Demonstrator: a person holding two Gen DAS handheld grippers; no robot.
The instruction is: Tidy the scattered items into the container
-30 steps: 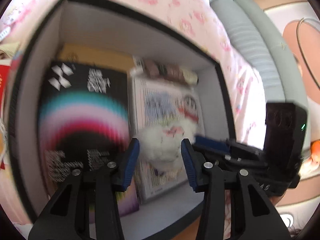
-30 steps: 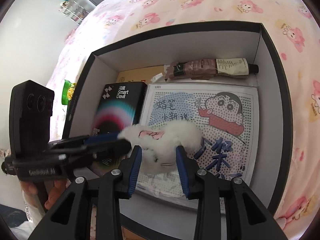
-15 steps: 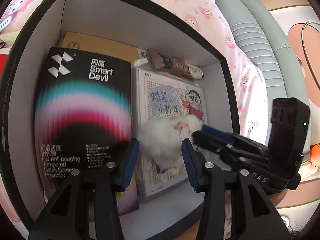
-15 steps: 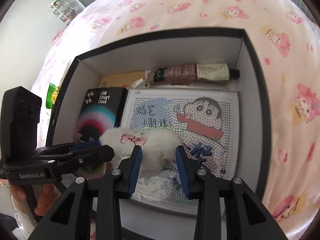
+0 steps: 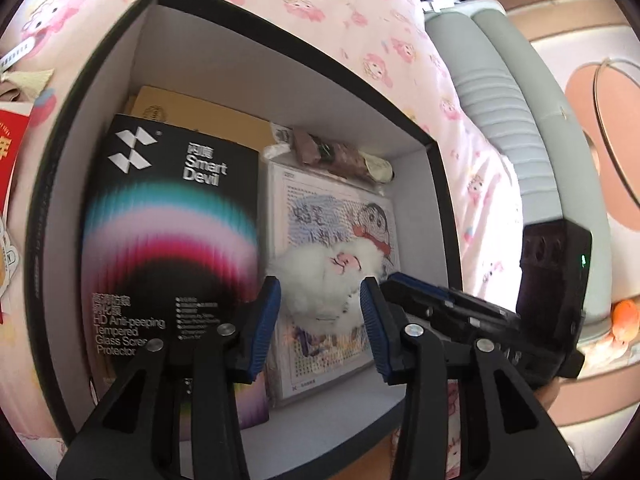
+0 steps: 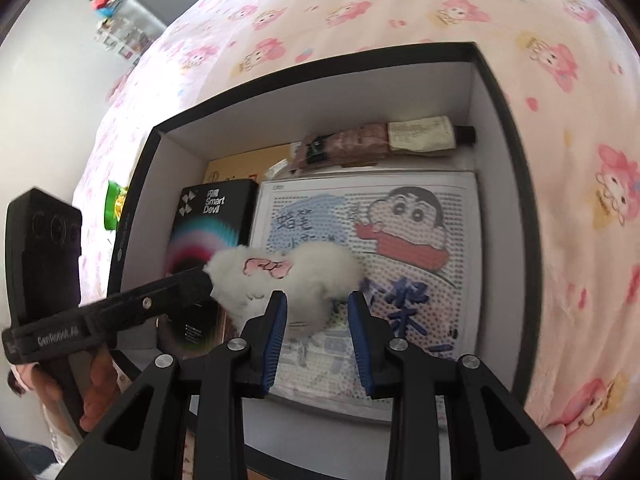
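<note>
A white fluffy toy with a pink bow lies in the black box, on the cartoon bead-picture sheet. My left gripper is open, its blue pads either side of the toy's near end. My right gripper is open too, just in front of the toy and above the sheet. Each gripper shows in the other's view, the right one at the toy's right, the left one at its left.
The box also holds a black Smart Devil screen-protector pack, a brown tube along the far wall and a tan flat pack. The box sits on a pink patterned bedspread. A green packet lies left of it.
Both grippers have drawn back a little from the box while staying open. The toy stays on the sheet, now less far between the pads.
</note>
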